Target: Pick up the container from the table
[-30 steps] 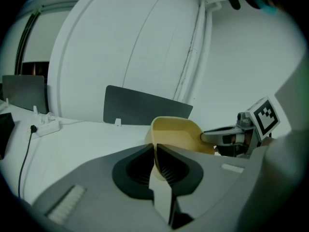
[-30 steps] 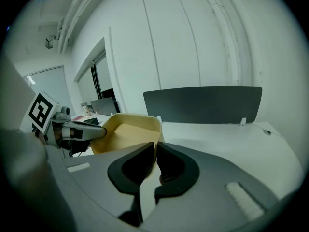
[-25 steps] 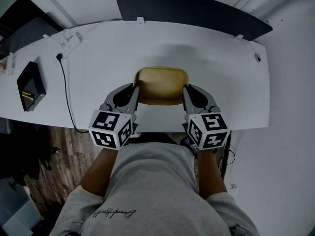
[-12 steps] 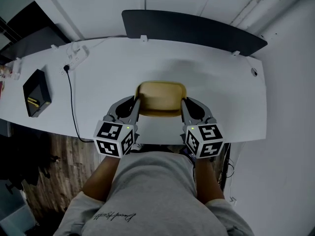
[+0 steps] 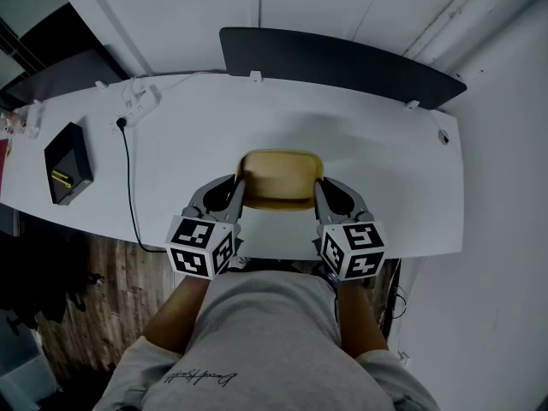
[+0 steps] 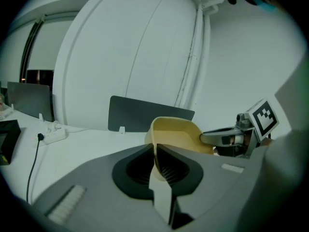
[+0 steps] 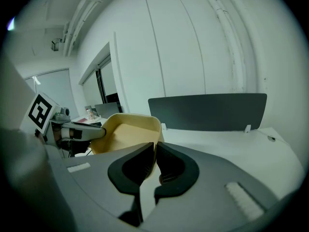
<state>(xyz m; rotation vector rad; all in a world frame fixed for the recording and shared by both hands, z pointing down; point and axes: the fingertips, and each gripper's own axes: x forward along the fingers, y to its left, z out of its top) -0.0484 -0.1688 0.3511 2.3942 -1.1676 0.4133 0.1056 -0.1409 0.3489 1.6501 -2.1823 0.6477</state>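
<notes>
little shifts: left gripper point(image 5: 241, 192) and right gripper point(image 5: 318, 192) stay clenched on the side rims of the container point(image 5: 278, 176), seemingly held off the table point(image 5: 385, 169).

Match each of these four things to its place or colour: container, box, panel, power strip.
Things:
1. container
2. box
3. panel
4. power strip

Places and colours:
a. white, with a black cable plugged in
b. yellow
c. upright along the far edge of the table
d. black, near the table's left end

Pairs: 1-b, 2-d, 3-c, 4-a
</notes>
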